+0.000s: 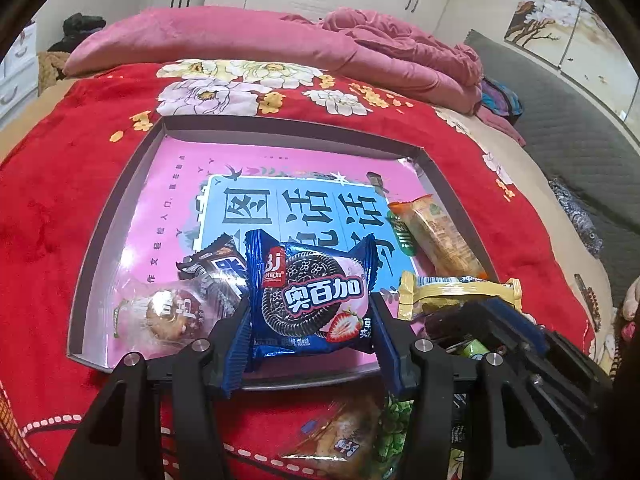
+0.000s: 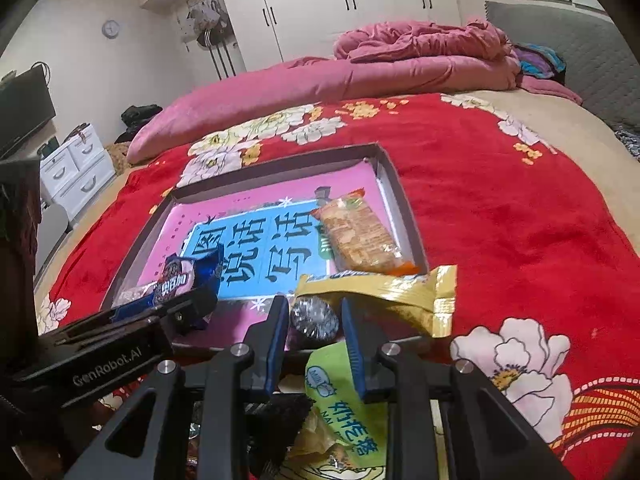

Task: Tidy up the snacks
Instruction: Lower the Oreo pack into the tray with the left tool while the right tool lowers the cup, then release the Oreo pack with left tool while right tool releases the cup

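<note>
Left gripper (image 1: pixel 310 320) pinching blue cookie packet (image 1: pixel 314 296), centre frame, over tray (image 1: pixel 120 200); lower before releasing. Right gripper (image 2: pixel 316 332) nipping gold packet (image 2: pixel 384 292).

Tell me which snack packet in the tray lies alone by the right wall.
The orange-ended cracker packet: clear wrapper showing tan crackers, lying apart along the tray wall, while the other packets cluster at the near edge.

Each handheld gripper is built from matte black angular linkage arms joined by round silver screw heads, 4 of them showing across each rig. The left gripper (image 1: pixel 310 320) and the right gripper (image 2: pixel 316 320) both carry 2 fingers (image 2: pixel 354 344) faced with ribbed blue pads. In the right wrist view, the left gripper's black body bears white "GenRobot.AI" lettering.
</note>
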### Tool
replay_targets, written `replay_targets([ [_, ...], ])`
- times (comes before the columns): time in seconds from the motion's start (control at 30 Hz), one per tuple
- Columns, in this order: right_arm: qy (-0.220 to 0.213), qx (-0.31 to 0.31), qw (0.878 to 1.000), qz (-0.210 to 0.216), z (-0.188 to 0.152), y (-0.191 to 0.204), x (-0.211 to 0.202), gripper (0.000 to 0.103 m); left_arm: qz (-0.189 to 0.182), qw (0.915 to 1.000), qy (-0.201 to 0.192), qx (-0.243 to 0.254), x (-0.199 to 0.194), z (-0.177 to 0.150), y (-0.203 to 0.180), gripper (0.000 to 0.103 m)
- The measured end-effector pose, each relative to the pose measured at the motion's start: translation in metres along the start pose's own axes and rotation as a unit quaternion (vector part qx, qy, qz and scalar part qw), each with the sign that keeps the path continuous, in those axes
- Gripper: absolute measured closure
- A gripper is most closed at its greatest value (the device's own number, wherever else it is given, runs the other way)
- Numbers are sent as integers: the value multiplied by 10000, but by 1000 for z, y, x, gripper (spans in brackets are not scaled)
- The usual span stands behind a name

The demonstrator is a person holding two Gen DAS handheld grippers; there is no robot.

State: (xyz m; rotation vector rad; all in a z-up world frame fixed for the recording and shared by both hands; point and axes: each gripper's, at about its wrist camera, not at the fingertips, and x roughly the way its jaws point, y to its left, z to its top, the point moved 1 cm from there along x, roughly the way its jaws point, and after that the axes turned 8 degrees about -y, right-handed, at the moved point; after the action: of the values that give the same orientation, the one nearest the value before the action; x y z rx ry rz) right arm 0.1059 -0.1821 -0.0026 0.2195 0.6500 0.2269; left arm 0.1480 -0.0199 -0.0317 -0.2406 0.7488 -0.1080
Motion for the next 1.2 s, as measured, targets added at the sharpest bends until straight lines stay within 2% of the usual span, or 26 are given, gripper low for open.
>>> replay_targets([
  [0.27,-231,229,9995,-17,6,-13,-11,64,34,10000,-28,-4,-1,0,0,43],
  [0.5,-290,402,9988,-38,8,-23,-15,54,-8,10000,1,-46,-3,-1,1,34],
  [0.63,-349,444,9984,19,8,-27,-18,45,-58,9999,-4,-104,-7,-1,4,31],
  [1.2,-419,780,9961,43,9,-48,-26,32,-182,9995,-108,-234,-33,-1,17,28],
])
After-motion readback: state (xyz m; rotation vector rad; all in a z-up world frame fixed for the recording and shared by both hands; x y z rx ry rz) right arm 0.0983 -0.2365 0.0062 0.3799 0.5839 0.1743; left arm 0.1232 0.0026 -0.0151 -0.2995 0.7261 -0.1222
